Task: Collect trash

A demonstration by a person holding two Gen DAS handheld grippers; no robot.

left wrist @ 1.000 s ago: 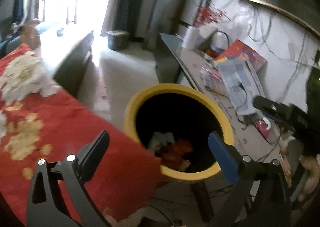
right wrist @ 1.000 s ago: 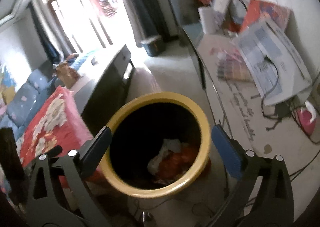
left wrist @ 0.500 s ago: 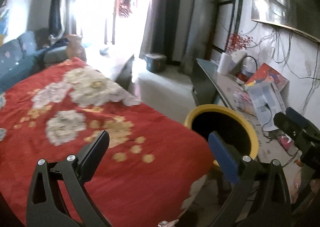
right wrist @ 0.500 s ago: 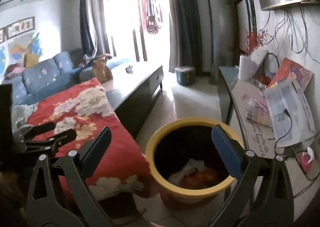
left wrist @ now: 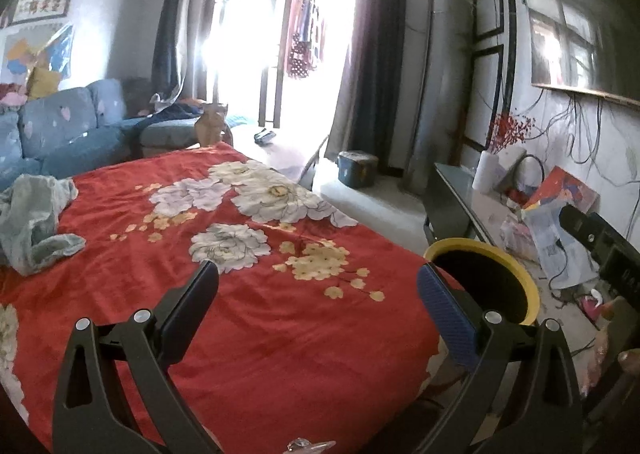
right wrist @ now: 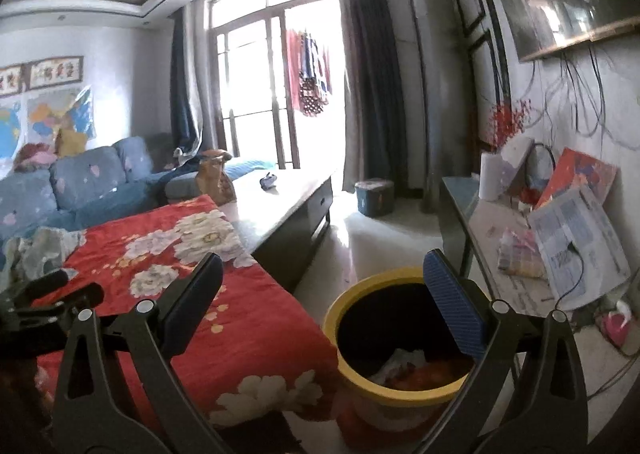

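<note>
Trash [right wrist: 416,368] in yellow-rimmed bin [right wrist: 362,290] beside red floral blanket [left wrist: 248,294]; both grippers' jaws wide open, empty.

Two black plastic grippers, left gripper [left wrist: 318,296] and right gripper [right wrist: 323,292], each with triangular cut-out arms and silver round screws at the joints. One finger [left wrist: 191,304] plain black, the other finger [left wrist: 446,316] covered with a blue ribbed pad. Same build on both.

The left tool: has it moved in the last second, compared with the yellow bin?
Yes. The left tool has drawn back and turned left: the bin, earlier centred between its fingers, now sits at the right, and the red blanket fills the view.
</note>
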